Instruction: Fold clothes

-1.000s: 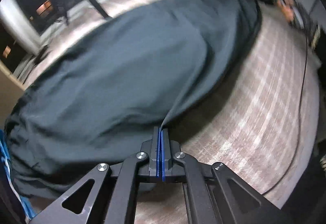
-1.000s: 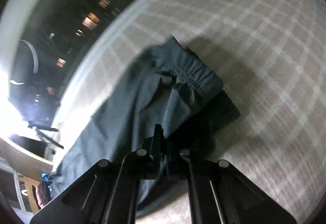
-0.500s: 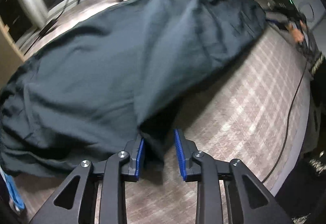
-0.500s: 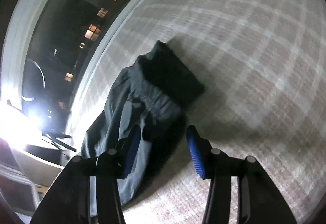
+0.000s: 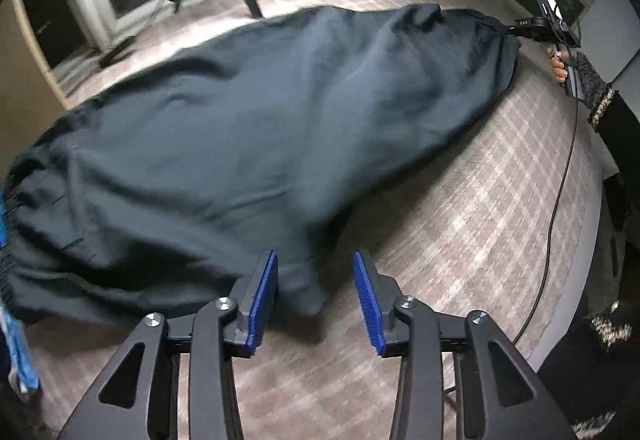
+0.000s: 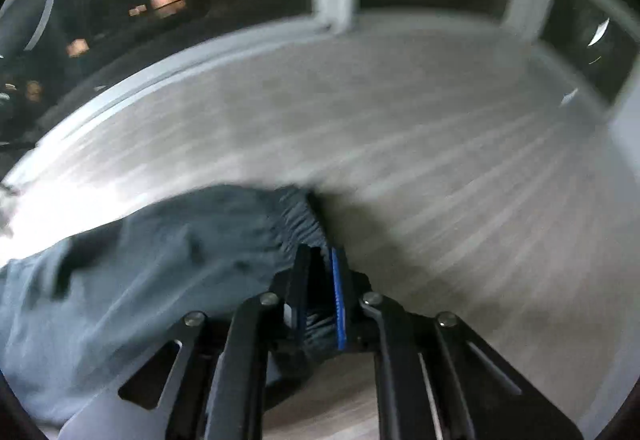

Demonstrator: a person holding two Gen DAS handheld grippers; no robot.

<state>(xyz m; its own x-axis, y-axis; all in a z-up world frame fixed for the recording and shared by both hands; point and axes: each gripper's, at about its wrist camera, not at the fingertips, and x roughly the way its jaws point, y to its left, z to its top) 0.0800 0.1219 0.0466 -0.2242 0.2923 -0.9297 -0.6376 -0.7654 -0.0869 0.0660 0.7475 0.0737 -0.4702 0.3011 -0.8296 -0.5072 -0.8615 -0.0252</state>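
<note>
on plaid carpet (image 5: 460,208), trousers (image 5: 248,128) lengthwise tool-to-tool; left tool (image 5: 316,296) spread, right tool (image 6: 320,300) pinching waistband.

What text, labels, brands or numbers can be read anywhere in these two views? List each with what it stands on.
None can be read.
Right gripper: small pale marks on its black body, too small to read.
Dark garment: no print or tag shows.
Checked cover: pattern only.
Left gripper: no markings.
The right wrist view is too blurred.
</note>
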